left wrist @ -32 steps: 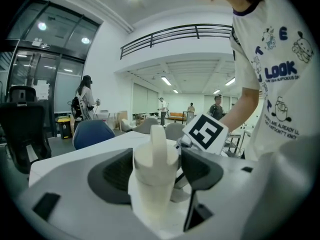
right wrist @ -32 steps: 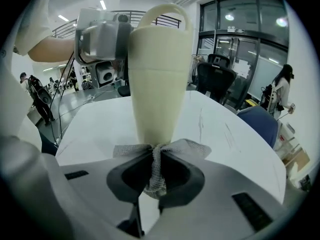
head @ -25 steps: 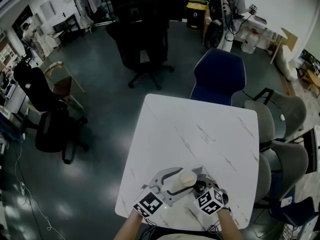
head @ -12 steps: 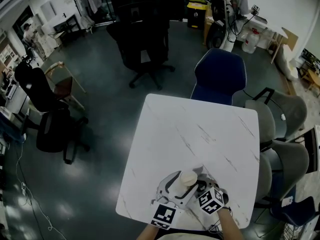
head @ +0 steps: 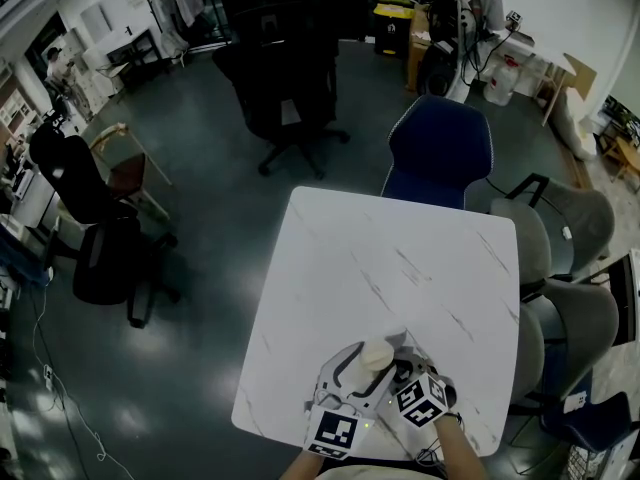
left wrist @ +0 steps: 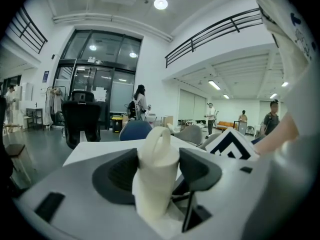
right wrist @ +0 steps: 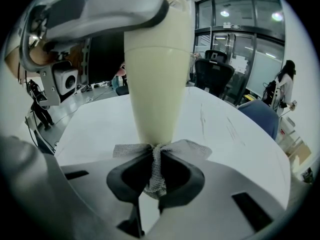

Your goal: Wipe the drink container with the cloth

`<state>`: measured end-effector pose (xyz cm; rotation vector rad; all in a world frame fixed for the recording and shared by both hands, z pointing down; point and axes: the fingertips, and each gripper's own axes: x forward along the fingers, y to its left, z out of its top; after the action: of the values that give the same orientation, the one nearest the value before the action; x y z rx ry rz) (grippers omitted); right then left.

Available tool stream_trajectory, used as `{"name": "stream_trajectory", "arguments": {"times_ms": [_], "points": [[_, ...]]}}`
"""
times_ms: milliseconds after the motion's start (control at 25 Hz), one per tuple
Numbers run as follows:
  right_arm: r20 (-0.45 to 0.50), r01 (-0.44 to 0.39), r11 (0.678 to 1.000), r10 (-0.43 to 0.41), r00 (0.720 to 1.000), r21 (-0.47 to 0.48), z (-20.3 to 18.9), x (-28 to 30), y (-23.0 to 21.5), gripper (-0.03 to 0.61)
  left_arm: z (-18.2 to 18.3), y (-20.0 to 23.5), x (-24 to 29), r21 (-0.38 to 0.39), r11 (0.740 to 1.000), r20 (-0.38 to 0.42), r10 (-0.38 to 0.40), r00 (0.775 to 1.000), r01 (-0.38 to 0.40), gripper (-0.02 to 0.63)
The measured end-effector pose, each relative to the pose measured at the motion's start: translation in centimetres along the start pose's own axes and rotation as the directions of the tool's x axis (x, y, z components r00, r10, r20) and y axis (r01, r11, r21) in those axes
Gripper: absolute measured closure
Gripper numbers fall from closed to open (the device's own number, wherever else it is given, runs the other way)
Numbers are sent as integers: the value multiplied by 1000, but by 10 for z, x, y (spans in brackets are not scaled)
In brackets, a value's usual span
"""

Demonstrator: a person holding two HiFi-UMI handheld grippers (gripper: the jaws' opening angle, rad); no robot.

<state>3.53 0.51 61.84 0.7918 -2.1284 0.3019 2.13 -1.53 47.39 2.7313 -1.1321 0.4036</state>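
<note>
Swung in from the left, the left gripper (left wrist: 159, 156) now reaches around the cream drink container (head: 377, 352). Its jaws have just been closing and now clasp the upper part of the container from both sides. The container stays upright near the front edge of the white marbled table (head: 400, 258), where it was before. Beside it, the right gripper (right wrist: 155, 160) has not shifted, its jaws clenched on a grey mesh cloth (right wrist: 195, 148) that bunches right at the container's narrow lower end.
</note>
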Motion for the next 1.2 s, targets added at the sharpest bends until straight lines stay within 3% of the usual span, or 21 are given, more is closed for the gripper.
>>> {"name": "stream_trajectory", "arguments": {"times_ms": [320,720,1200], "points": [[29,-7,1000,7,1000,-1,9,-10,-1,534,-2,0,1,28,997,-1,-72,997,72,348],[85,-21,999,24,996,-25,30,-33,-3,534,-8,-1,1,88,975,-18,-205,979,206,348],[143,-26,996,38,989,-85,55,-63,-6,534,-10,-1,0,139,919,-69,-362,930,368,348]]}}
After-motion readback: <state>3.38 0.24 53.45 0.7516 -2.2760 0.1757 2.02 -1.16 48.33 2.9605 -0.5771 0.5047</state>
